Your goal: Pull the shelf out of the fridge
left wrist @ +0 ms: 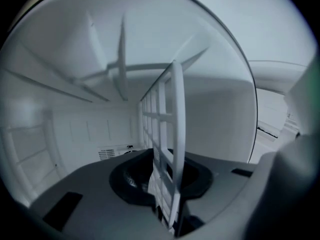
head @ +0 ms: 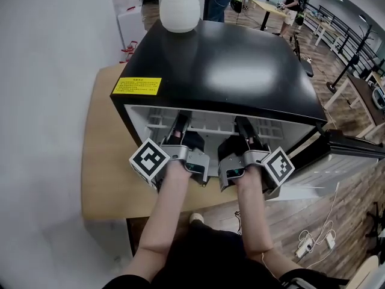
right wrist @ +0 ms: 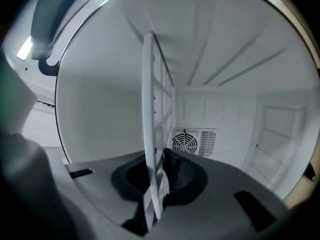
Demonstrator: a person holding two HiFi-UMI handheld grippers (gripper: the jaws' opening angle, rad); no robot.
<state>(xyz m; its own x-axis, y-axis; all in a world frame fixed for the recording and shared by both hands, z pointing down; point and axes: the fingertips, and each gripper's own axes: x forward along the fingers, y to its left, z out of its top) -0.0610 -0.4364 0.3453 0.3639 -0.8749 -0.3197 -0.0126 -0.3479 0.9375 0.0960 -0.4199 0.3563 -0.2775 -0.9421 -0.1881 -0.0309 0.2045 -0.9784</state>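
Left gripper [left wrist: 167, 184] and right gripper [right wrist: 155, 184] each clamped the shelf [left wrist: 172, 114] by its front edge — grip established; it sat inside the fridge [head: 228, 71], pull outstanding.

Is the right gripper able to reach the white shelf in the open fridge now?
Probably yes: the fridge stands open, nothing blocks it, and the right gripper is closed on the shelf edge.
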